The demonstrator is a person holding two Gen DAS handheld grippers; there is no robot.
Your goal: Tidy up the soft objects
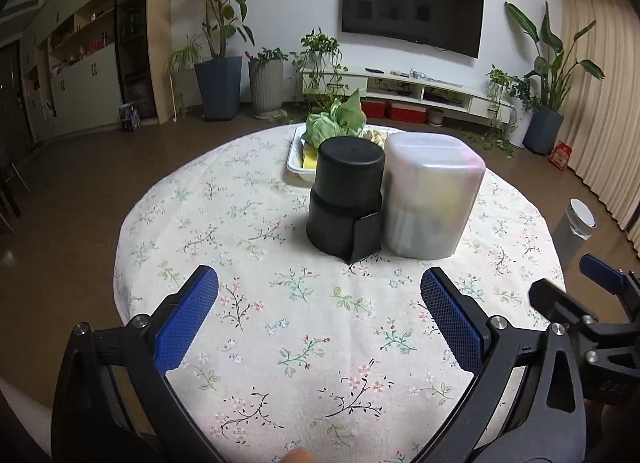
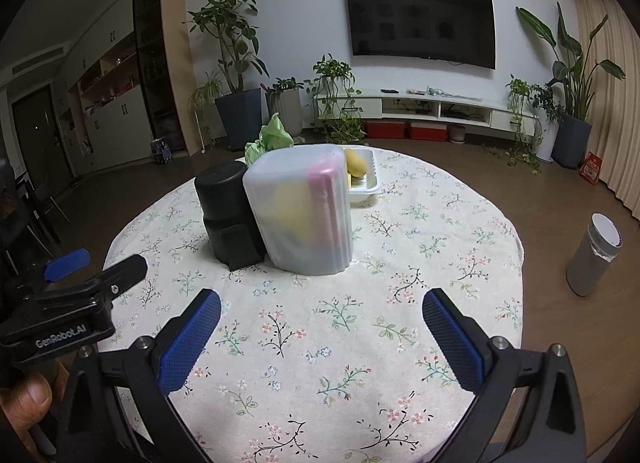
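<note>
I see the round surface [image 1: 248, 199] under a floral cloth filling most of both wrist views. On it, past the middle, stands a translucent white container [image 2: 300, 211] with yellow and pink shapes showing dimly through its wall; I cannot tell what they are. Touching its left side is a black cylindrical container [image 1: 346, 199], upright, with a black flap at its base. Behind those two lies a white tray [image 2: 366, 179], and in it I make out a green soft vegetable toy [image 1: 338, 121] at the left end and a yellow soft piece [image 2: 356, 167] toward the right. My left gripper [image 1: 319, 289] hangs over the near part of the cloth, jaws released and spread wide with nothing between the blue pads. My right gripper [image 2: 321, 309] sits just beside it, jaws likewise spread and holding nothing. Off the surface at the right, a grey cylinder [image 2: 592, 261] stands on the floor.
</note>
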